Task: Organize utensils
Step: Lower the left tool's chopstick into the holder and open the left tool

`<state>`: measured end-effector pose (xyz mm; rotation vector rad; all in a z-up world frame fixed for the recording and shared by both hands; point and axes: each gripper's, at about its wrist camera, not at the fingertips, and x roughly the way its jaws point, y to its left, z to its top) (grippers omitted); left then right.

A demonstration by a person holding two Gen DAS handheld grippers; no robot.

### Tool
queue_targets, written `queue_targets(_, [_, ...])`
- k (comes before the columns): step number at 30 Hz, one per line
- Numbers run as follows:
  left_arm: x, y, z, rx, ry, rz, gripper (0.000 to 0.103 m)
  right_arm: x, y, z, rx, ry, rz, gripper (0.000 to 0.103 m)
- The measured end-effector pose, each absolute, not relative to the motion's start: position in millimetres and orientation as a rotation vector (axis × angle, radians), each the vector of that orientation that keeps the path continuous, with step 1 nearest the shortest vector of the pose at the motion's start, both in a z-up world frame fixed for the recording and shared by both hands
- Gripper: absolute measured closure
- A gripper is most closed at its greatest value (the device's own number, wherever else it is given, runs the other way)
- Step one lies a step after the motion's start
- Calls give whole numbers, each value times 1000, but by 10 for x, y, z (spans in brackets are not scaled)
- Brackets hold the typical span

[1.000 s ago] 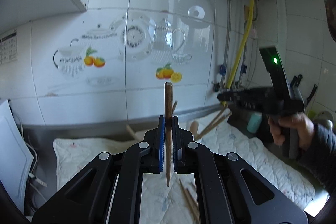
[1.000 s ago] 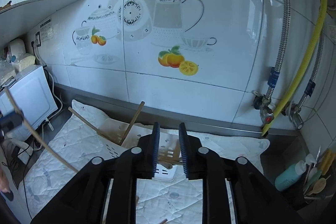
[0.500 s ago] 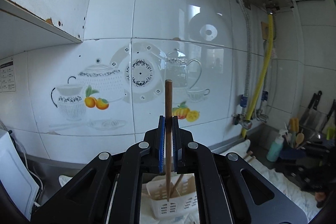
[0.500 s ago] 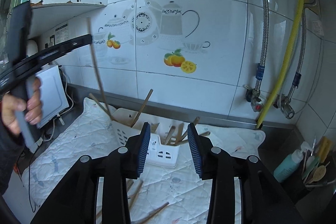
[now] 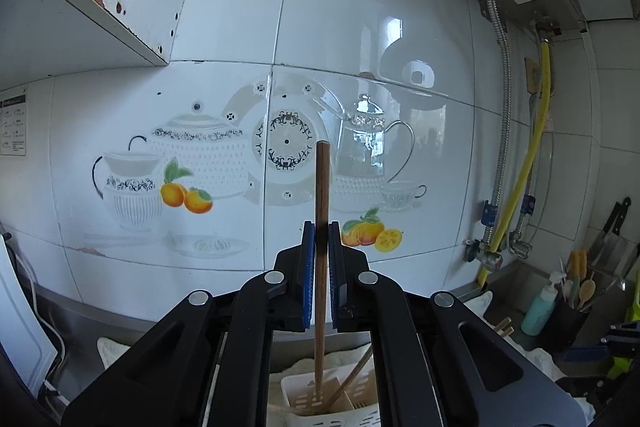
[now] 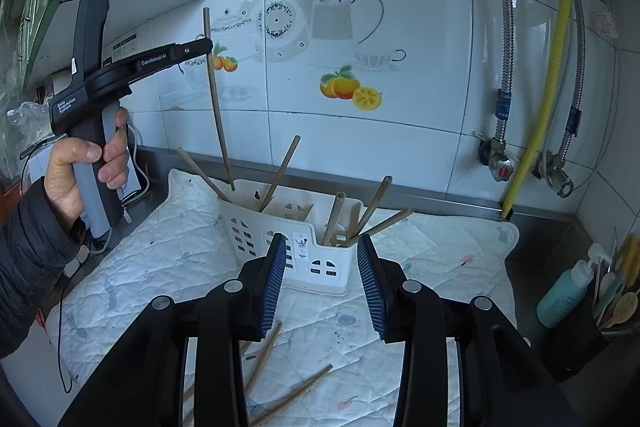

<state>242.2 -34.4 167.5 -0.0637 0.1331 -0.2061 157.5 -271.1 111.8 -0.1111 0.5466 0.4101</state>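
My left gripper [image 5: 321,227] is shut on a brown wooden chopstick [image 5: 322,187] that stands upright. In the right wrist view a hand holds that left gripper [image 6: 206,47] at the upper left. The chopstick [image 6: 218,115] hangs from it, with its lower tip at the rim of the left compartment of the white slotted caddy [image 6: 304,251]. Several chopsticks lean in the caddy's compartments. My right gripper [image 6: 322,283] is open just in front of the caddy, with nothing between its blue pads. Loose chopsticks [image 6: 264,351] lie on the quilted mat [image 6: 168,259] below it.
A teal bottle [image 6: 560,295] and a dark holder with spoons [image 6: 612,307] stand at the right edge. A yellow hose [image 6: 548,67] and metal pipes with valves run down the tiled wall. A white appliance [image 5: 16,327] stands at the left, under a shelf.
The left gripper carried its chopstick over to the caddy and now holds it with the tip at the left compartment. The right gripper's jaws widened and it sank towards the caddy.
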Motion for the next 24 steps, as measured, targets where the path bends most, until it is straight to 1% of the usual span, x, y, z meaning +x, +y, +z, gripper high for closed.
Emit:
queue_targets(3, [2473,-364,1624,-60,138,-197,98,1556,-2686,1107,-112,545,418,67])
queue_targets(15, [2684,-320,1255,-90,293,-212,98,1380,-2647,994,-96,551,439,67])
queue_targets(16, [2682,-310,1246,-92,297,-217,95,1356,-2646,979,-94,553,438,67])
queue_targets(18, [2661,-295,1246,-95,305,-222,95,1308,-2655,952,-83,556,438,67])
queue_targets(20, [2618,-282,1262,-99,308,-230,92,1247,-2657,912,-76,564,441,67])
queue_targets(22, [2532,-287,1288,-88,301,-232,86,1151,-2653,848,-82,568,429,66])
queue_targets(23, [2480,-288,1303,-85,297,-235,85,1106,-2649,806,-80,575,428,66])
queue_targets(24, [2421,-283,1315,-87,294,-242,81,1056,-2649,760,-75,582,425,66])
